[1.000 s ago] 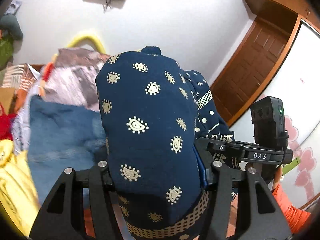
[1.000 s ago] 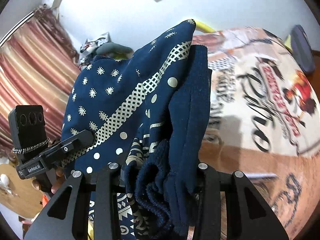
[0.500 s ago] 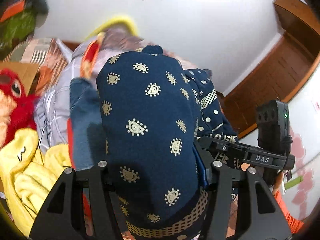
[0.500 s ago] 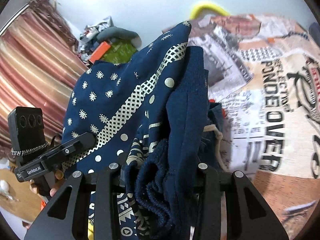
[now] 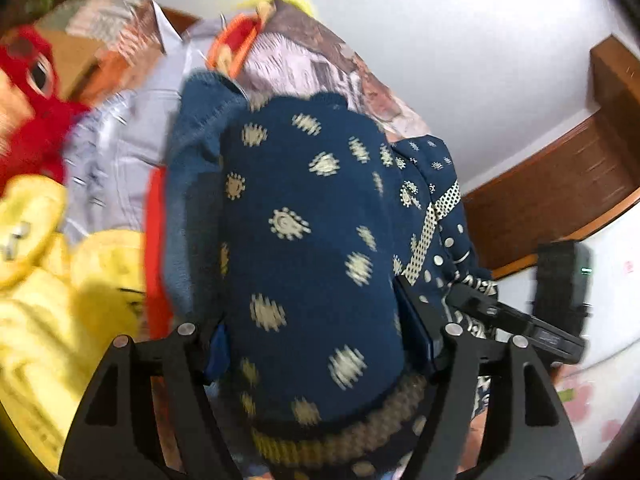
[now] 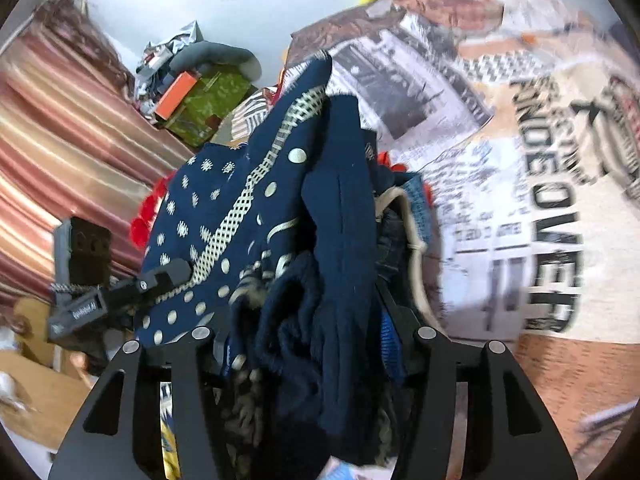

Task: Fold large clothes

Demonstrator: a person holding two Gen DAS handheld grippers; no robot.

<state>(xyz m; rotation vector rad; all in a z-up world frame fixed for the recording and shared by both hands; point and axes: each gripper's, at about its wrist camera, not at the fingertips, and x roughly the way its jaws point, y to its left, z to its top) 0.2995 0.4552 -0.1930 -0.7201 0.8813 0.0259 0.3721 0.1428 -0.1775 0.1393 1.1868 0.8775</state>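
The left gripper [image 5: 316,344] has the folded navy garment [image 5: 312,248] bulging up between its fingers [image 5: 416,332]. Its jaws have just been opening, yet the cloth fills the whole gap and both pads lie against it, so the bundle is held there. A band of cream lattice runs along the garment's near hem, and cream paisley motifs dot the rounded top. The picture is blurred by motion.

In the right wrist view the right gripper [image 6: 312,332] has the other end of the same garment [image 6: 332,208] between its fingers [image 6: 394,320], bunched into thick plain navy folds with a dotted and lattice-trimmed panel to the left. These jaws have also just been opening; the cloth is between them, and whether the pads press on it cannot be told for sure, though the folds crowd both sides.

Each view shows the opposite gripper beside the garment: the right one at the right of the left view [image 5: 520,320], the left one at the left of the right view [image 6: 120,292].

Just behind the garment lies a blue knit [image 5: 192,184], with something orange-red beside it. Left of that are yellow plush [image 5: 52,280], a red plush toy [image 5: 32,112] and a pale striped shirt [image 5: 116,148]. All rest on a bed with a printed cover [image 6: 520,200] bearing large black lettering.

Farther off are a striped curtain [image 6: 60,128], a green box [image 6: 208,100], a wooden door frame [image 5: 560,184] and a white wall [image 5: 460,40].
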